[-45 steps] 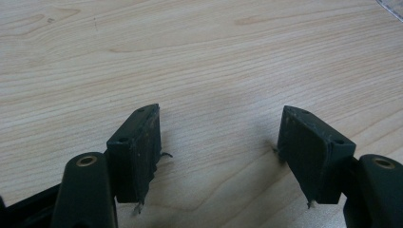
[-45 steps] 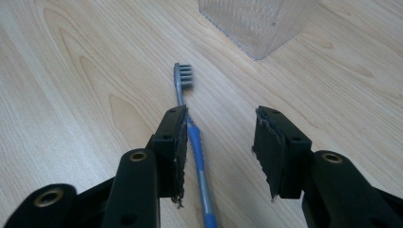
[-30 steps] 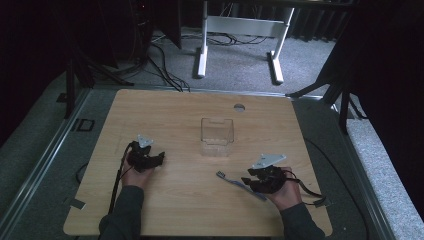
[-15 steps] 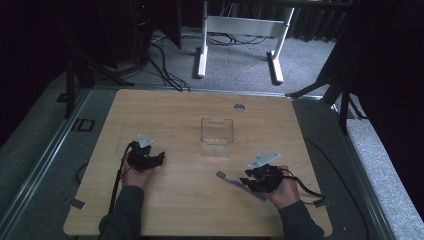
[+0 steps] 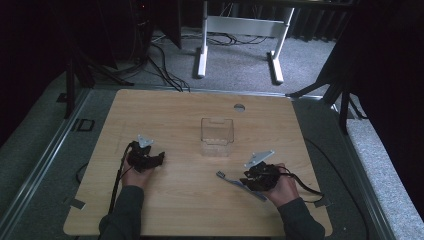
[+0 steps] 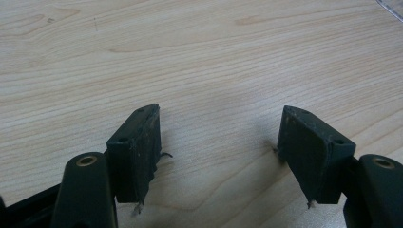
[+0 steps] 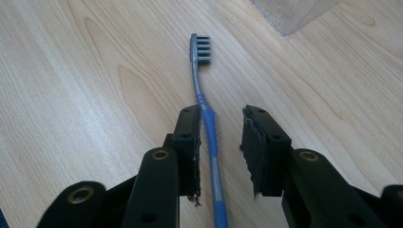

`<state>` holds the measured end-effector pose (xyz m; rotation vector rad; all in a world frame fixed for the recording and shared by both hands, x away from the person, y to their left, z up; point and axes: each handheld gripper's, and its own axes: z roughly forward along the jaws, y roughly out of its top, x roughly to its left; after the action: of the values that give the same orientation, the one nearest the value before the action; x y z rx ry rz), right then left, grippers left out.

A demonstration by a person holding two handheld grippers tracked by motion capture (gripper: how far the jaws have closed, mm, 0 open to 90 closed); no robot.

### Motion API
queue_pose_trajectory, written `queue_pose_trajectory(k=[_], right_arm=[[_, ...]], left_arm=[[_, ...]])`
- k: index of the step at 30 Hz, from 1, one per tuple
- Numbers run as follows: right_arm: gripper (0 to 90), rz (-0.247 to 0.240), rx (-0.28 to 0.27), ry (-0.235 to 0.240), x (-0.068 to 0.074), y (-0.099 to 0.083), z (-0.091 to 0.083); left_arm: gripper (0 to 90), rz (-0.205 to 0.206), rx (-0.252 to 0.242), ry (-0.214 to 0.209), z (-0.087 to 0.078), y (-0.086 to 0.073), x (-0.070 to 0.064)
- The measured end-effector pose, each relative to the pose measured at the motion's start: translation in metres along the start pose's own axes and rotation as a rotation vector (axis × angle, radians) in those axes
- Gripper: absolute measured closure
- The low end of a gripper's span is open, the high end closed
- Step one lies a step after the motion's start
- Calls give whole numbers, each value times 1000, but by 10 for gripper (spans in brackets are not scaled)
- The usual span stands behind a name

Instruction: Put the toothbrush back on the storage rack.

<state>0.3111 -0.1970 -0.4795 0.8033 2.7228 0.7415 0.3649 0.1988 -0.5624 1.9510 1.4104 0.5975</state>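
A blue toothbrush (image 7: 205, 107) with a grey bristle head lies flat on the wooden table (image 5: 180, 120), head pointing away from me. My right gripper (image 7: 221, 116) stands open astride its handle, which runs along the inner face of the left jaw and leaves a gap to the other. In the high view the right gripper (image 5: 255, 177) sits over the toothbrush (image 5: 231, 180) at the front right. The left gripper (image 6: 221, 118) is open over bare wood, seen at front left (image 5: 150, 159) in the high view.
A clear plastic container (image 5: 217, 136) stands at the table's middle, just beyond both grippers; its corner shows in the right gripper view (image 7: 294, 12). A round cable hole (image 5: 239, 107) sits near the far edge. Cables trail from both grippers toward the front edge.
The right gripper has edged slightly left along the toothbrush. The left gripper has stayed where it was.
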Motion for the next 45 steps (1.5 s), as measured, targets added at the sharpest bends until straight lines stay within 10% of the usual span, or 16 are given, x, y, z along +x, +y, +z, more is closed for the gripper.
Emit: queue_pose_trajectory(k=[45], right_arm=[[680,-57,189,37,-1,17,18]], left_arm=[[317,0,0,0,0,0,0]])
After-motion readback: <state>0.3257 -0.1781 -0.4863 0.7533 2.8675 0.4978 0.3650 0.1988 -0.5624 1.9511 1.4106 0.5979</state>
